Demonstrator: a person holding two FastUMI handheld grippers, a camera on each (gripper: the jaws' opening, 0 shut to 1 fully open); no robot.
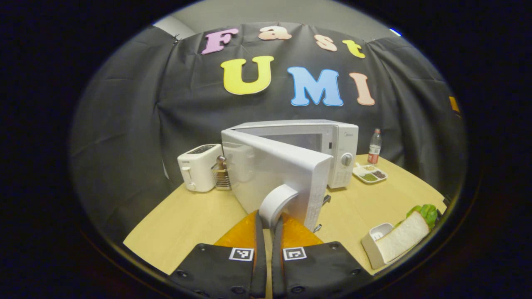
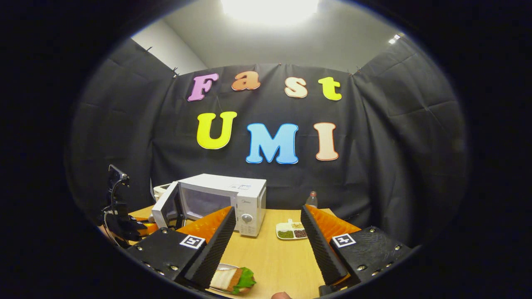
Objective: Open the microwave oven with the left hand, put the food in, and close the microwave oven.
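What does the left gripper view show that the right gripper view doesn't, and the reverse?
Left gripper view: the left tongs clamped on the door handle, plus a toaster with a utensil rack beside it.
Right gripper view: the right tongs wide open above the table, and a ceiling light.
Both: the microwave with its door ajar, a bottle, a divided snack tray and the sandwich.

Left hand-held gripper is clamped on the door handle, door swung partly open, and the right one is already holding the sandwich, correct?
Not quite. The right hand-held gripper is open and holds nothing; the sandwich lies on its plate below it, as the right gripper view shows. The rest is right.
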